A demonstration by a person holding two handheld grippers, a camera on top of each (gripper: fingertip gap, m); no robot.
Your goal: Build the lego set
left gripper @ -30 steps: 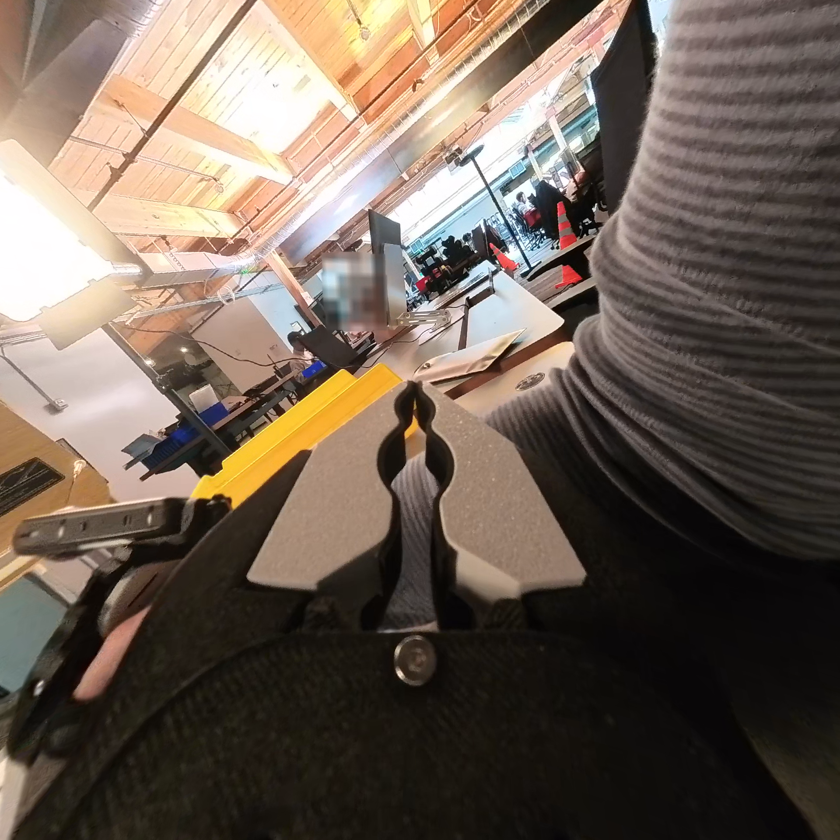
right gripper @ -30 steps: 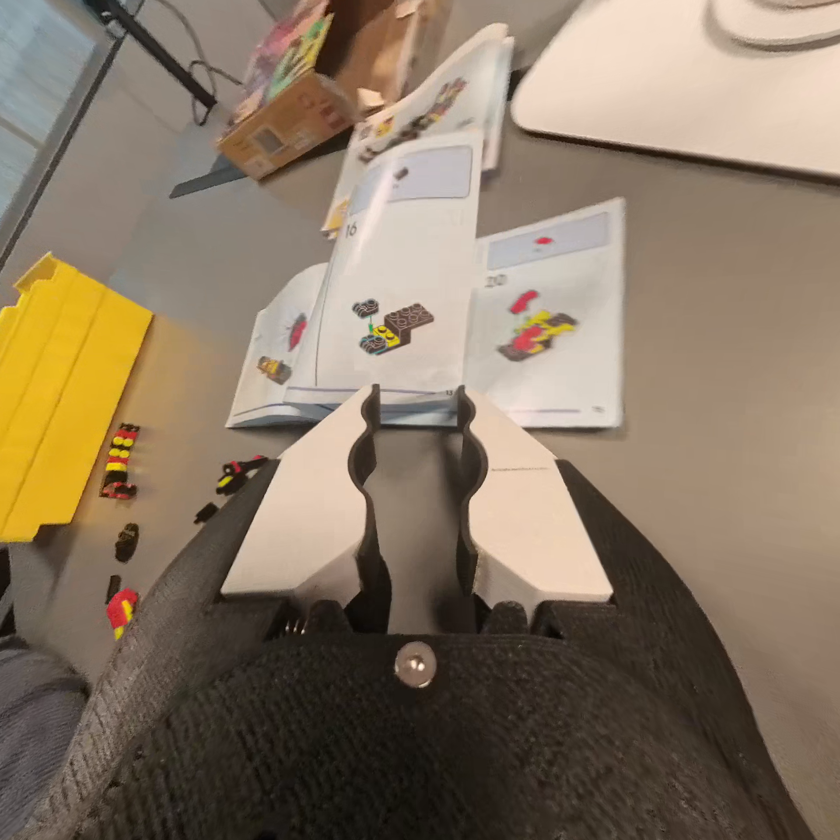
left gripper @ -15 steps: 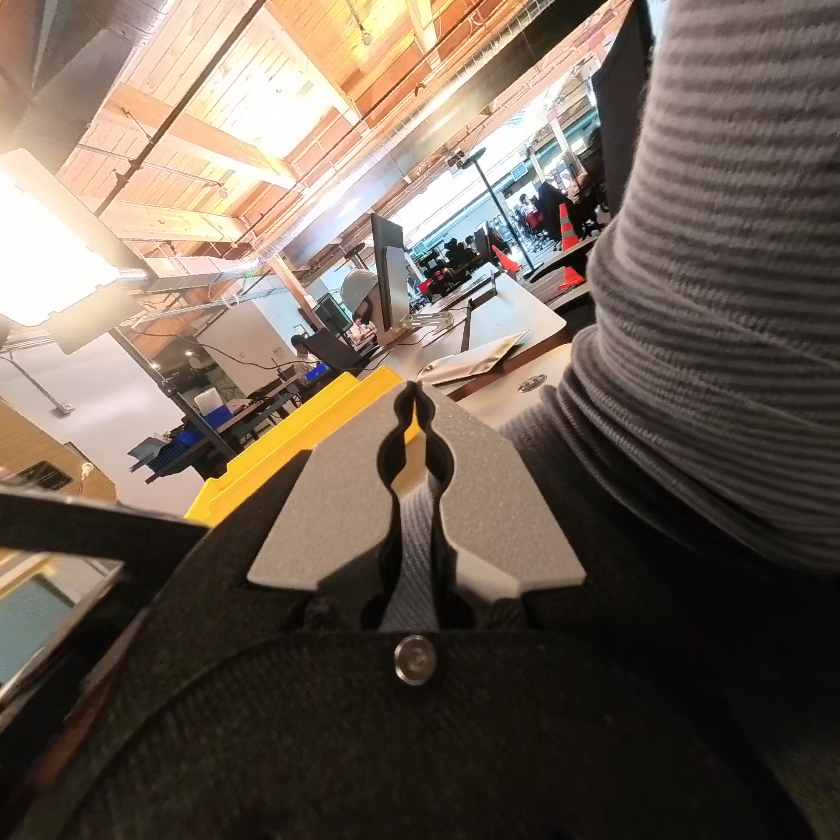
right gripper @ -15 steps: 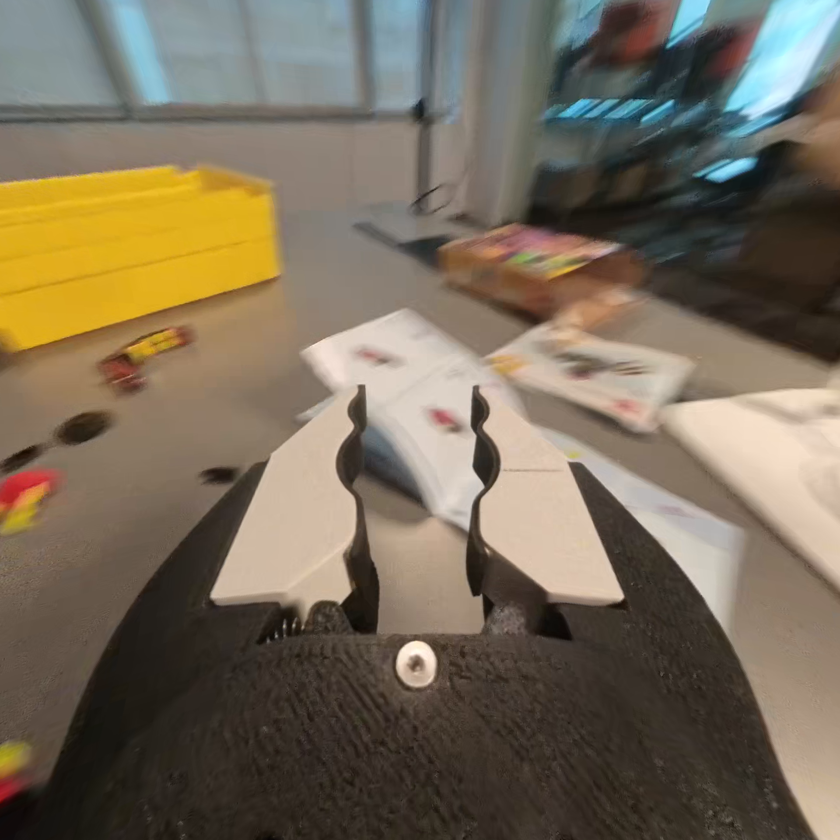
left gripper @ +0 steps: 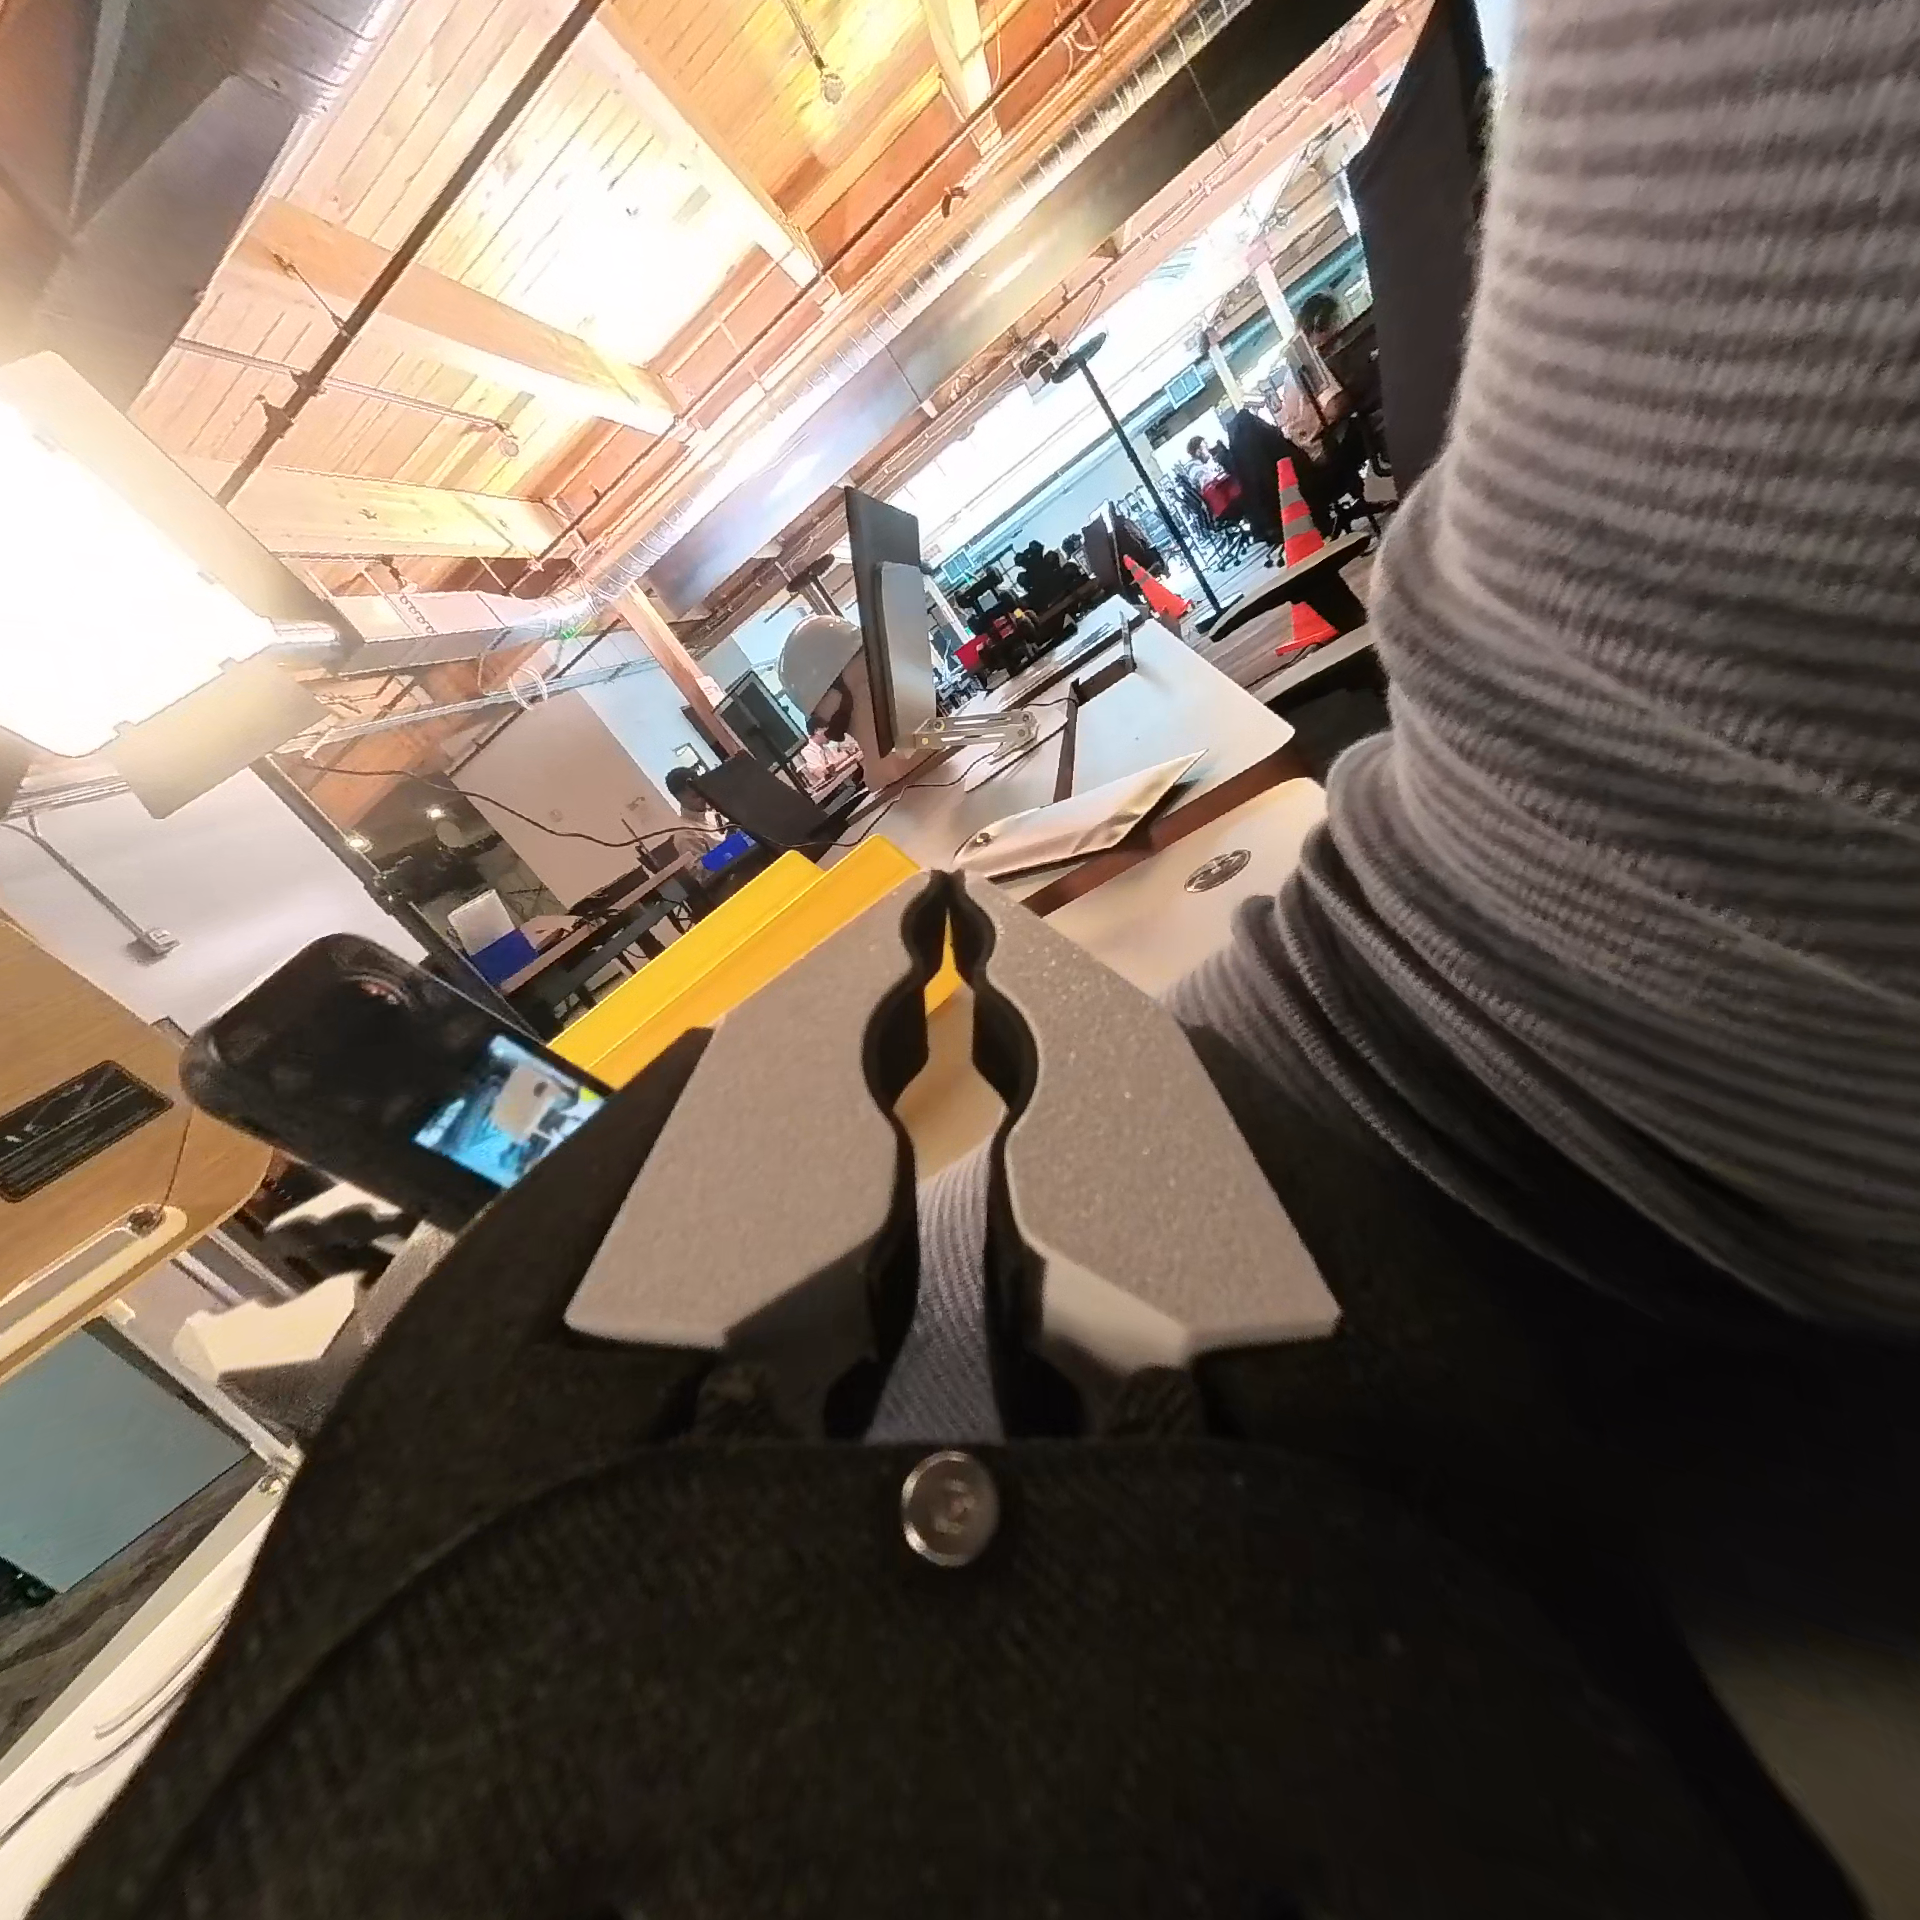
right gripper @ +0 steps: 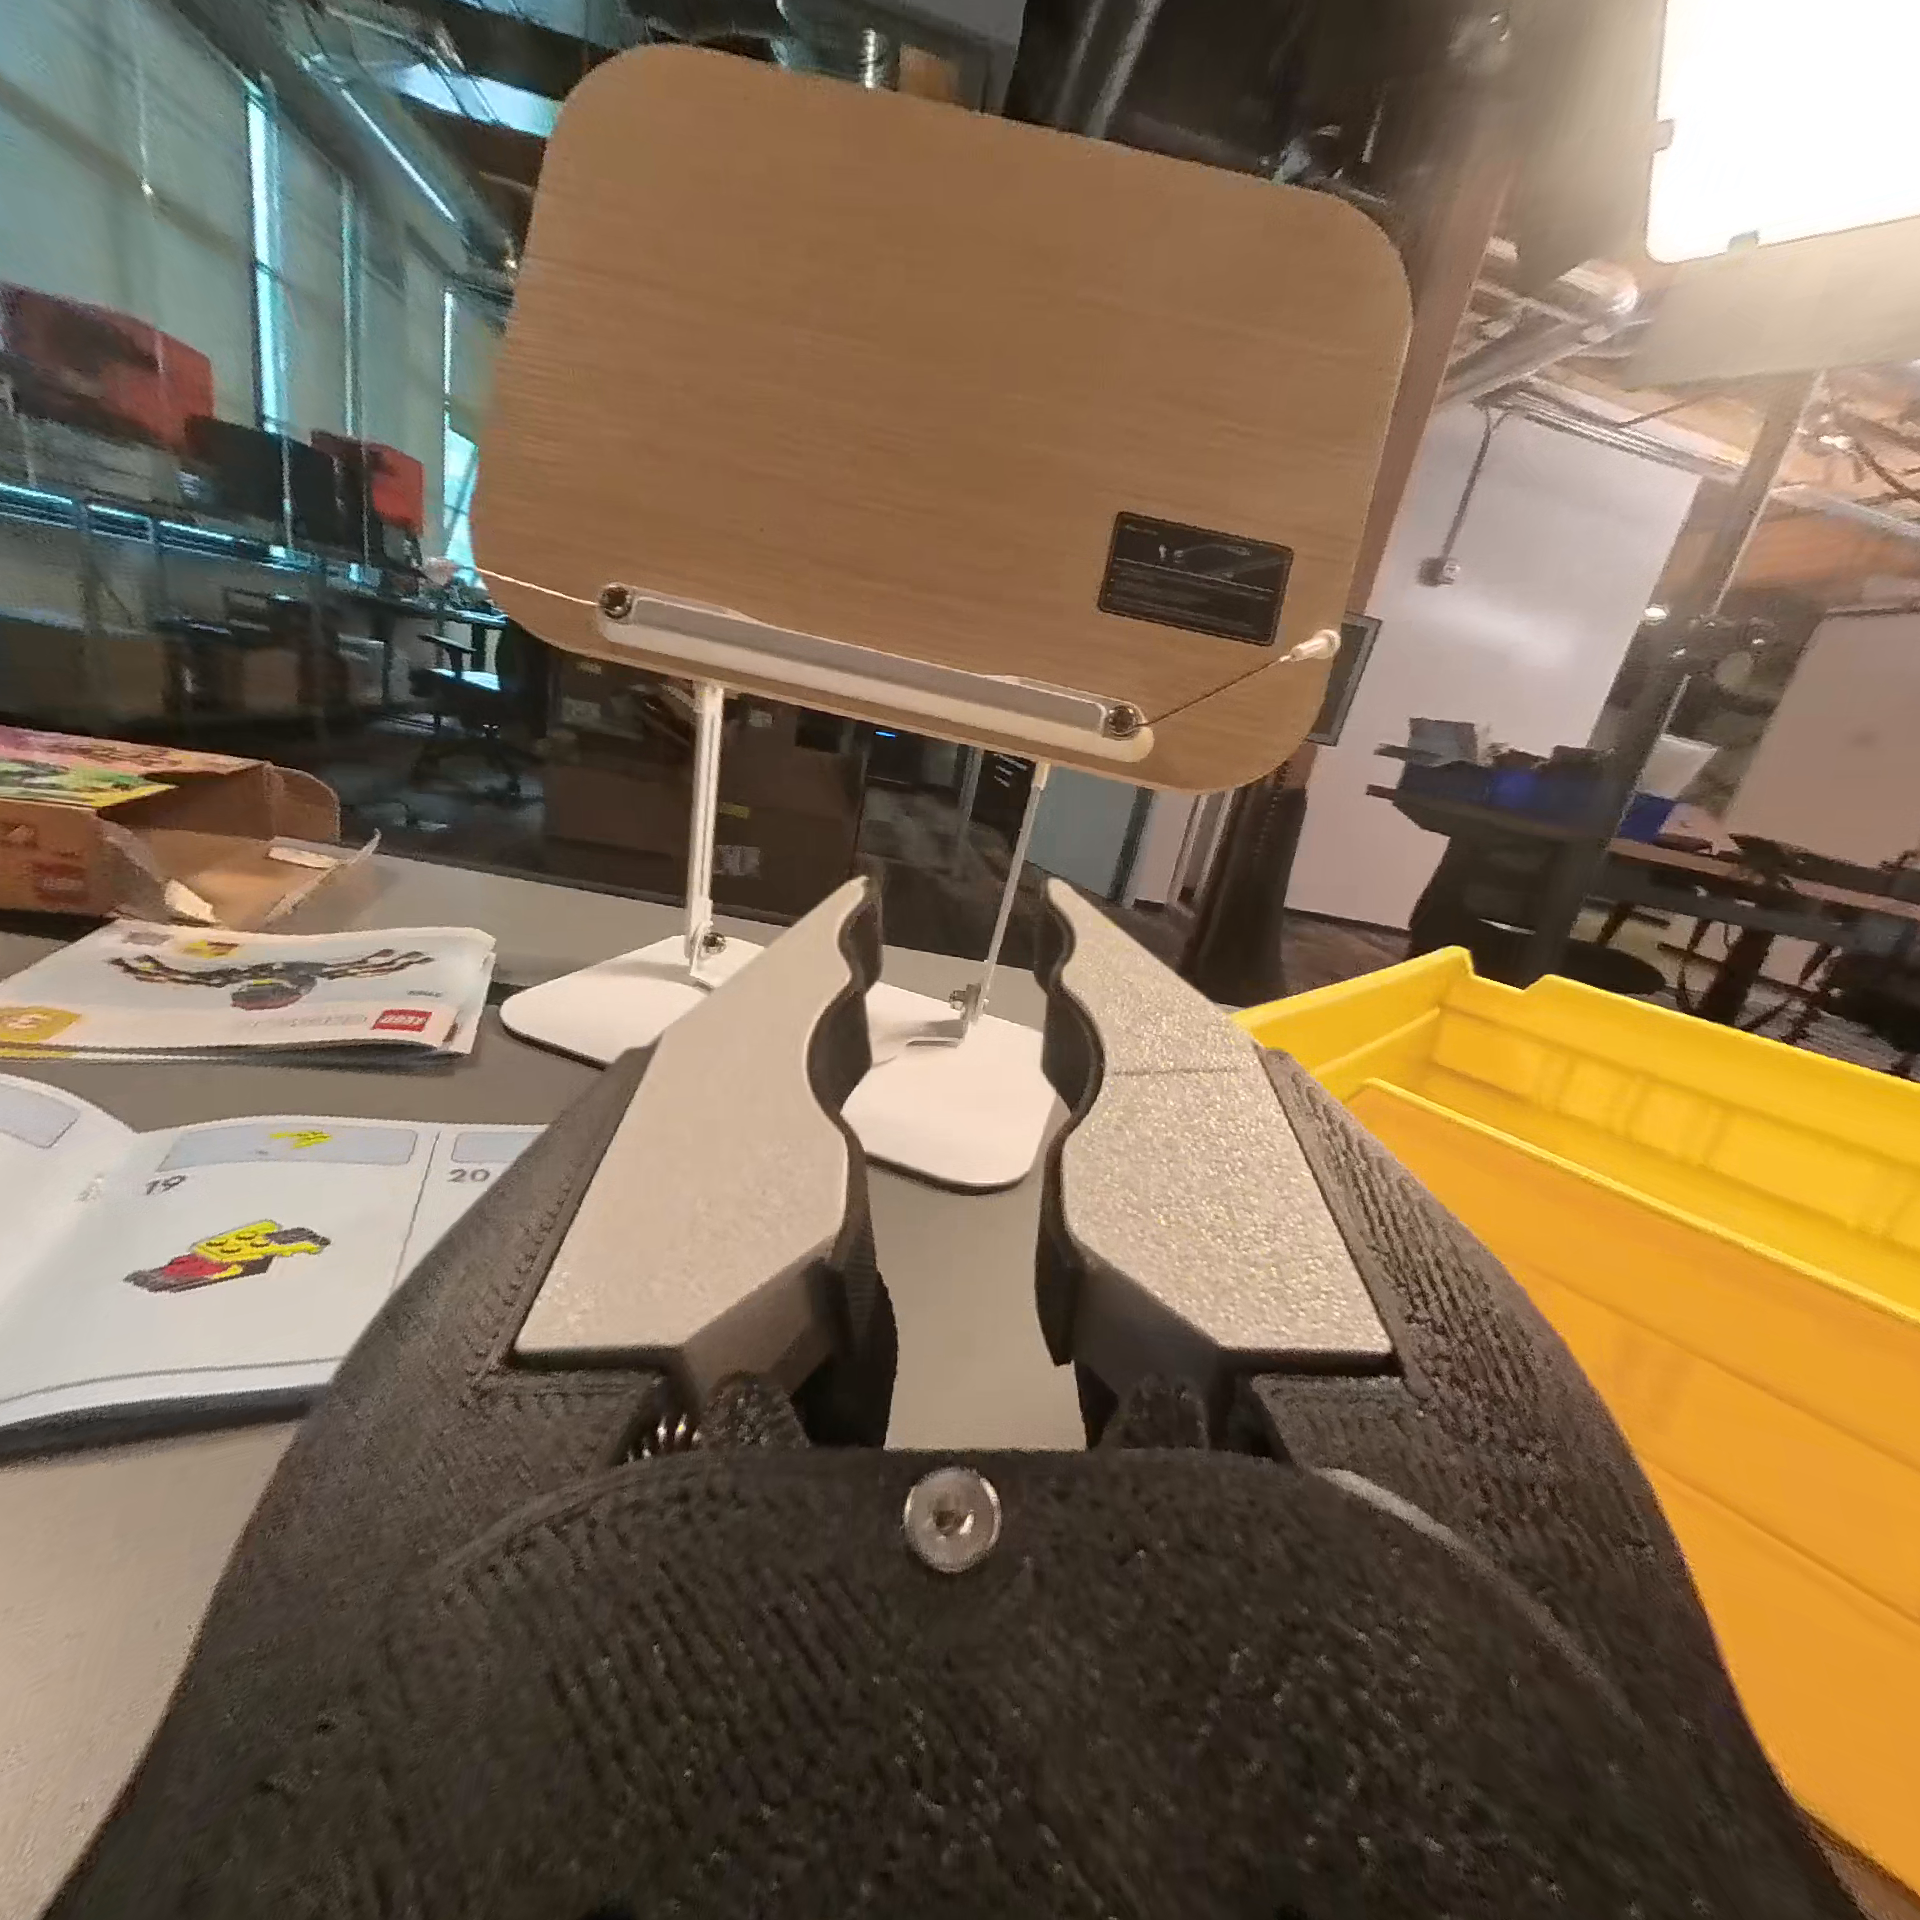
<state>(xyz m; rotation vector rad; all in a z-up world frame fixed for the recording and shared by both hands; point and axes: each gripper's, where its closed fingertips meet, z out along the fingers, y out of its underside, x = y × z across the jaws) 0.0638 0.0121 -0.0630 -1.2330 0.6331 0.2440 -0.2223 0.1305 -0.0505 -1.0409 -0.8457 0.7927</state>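
Note:
My left gripper (left gripper: 943,883) is shut and empty, tilted up toward the ceiling beside a person's grey striped sleeve (left gripper: 1621,727). My right gripper (right gripper: 954,896) is open and empty, held low over the grey table (right gripper: 104,1558) and pointing at a wooden book stand (right gripper: 935,416). An open instruction booklet (right gripper: 208,1247) lies at the left in the right wrist view, with a second booklet (right gripper: 249,987) behind it. No loose lego pieces show in either view now.
A yellow bin (right gripper: 1610,1299) sits at the right of my right gripper and shows in the left wrist view (left gripper: 748,945). An open cardboard box (right gripper: 156,831) is at the far left. The other gripper's camera (left gripper: 384,1101) shows at the left of the left wrist view. The gap from one gripper's tips to the other's is roughly 30 cm.
My right gripper has swung up and round from the booklets and loose pieces to face the book stand and yellow bin, and opened a little wider. The left gripper has stayed shut and hardly moved.

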